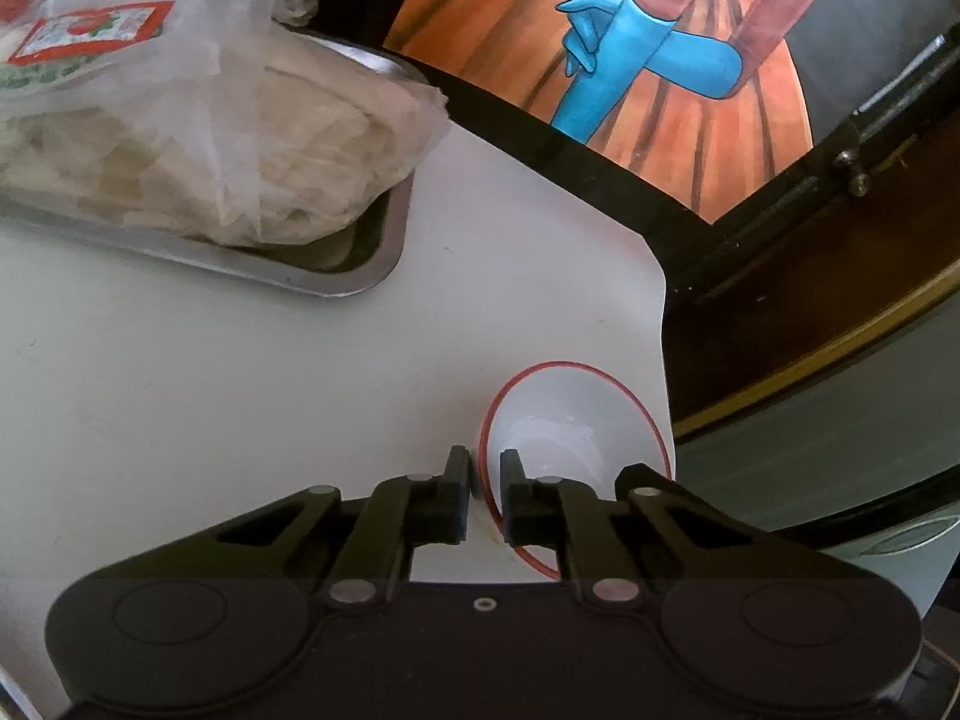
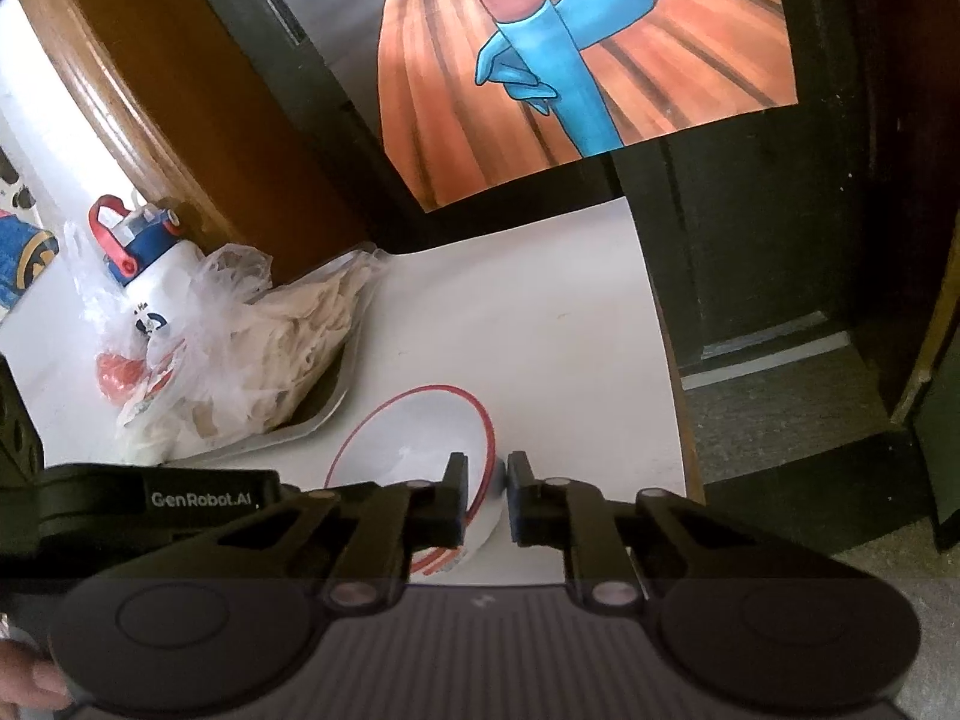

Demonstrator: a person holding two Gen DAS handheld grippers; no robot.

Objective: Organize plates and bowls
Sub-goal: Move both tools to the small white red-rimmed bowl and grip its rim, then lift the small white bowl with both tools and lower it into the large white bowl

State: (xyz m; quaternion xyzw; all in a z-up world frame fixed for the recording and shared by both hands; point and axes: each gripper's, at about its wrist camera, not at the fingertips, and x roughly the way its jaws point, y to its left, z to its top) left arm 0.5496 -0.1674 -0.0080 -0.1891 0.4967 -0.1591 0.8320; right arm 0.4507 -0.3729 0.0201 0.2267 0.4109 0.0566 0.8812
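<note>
The red-rimmed bowl (image 1: 576,420) sits near the white table's (image 1: 180,390) corner; I see my left gripper (image 1: 485,480) pinching its left rim and my right gripper (image 2: 487,483) pinching its right rim

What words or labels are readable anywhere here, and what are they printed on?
"GenRobot.AI": white lettering on the black device at the left edge of the right wrist view.
Letters on the white bottle with the red-and-blue cap: too small and hidden to read.
Red-bordered label on the plastic bag in the metal tray: blurred, unreadable.
Nothing else carries text.
</note>
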